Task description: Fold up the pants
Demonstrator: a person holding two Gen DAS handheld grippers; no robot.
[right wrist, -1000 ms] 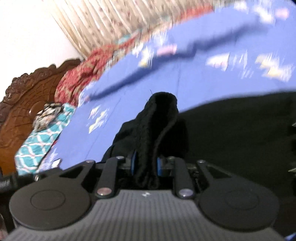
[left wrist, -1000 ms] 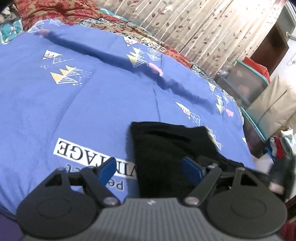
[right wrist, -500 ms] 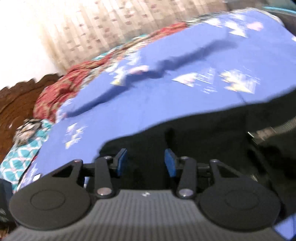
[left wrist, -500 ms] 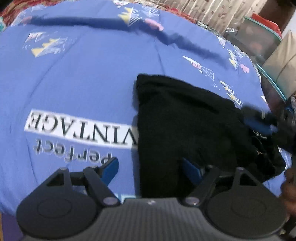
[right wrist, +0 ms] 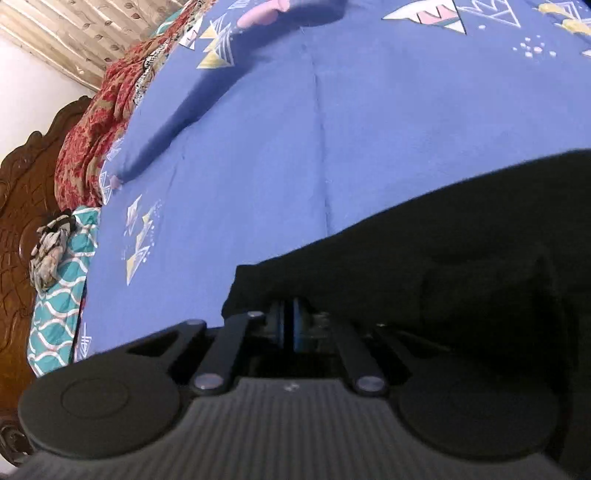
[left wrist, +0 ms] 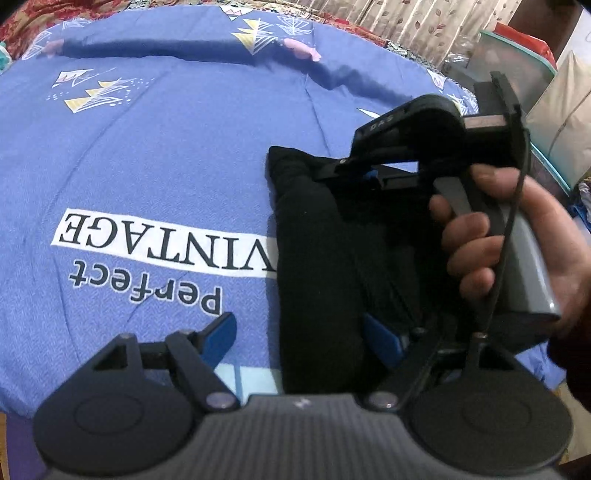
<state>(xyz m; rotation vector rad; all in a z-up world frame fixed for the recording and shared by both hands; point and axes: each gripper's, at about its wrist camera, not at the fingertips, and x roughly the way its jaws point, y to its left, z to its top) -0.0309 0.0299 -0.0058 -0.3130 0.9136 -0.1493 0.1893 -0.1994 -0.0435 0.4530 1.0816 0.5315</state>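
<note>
Now black pants (left wrist: 317, 258) lie between spread left gripper (left wrist: 301, 338) fingers on bedsheet (left wrist: 147, 147)

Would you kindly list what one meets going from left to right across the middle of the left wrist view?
Blue bedsheet with its "VINTAGE" print → folded black pants → the right claw over the pants → the hand gripping its handle.

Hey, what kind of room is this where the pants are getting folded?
Most likely a bedroom. The black pants lie on a bed under a blue printed bedspread, a carved wooden headboard stands at one end, and patterned curtains hang behind.
</note>
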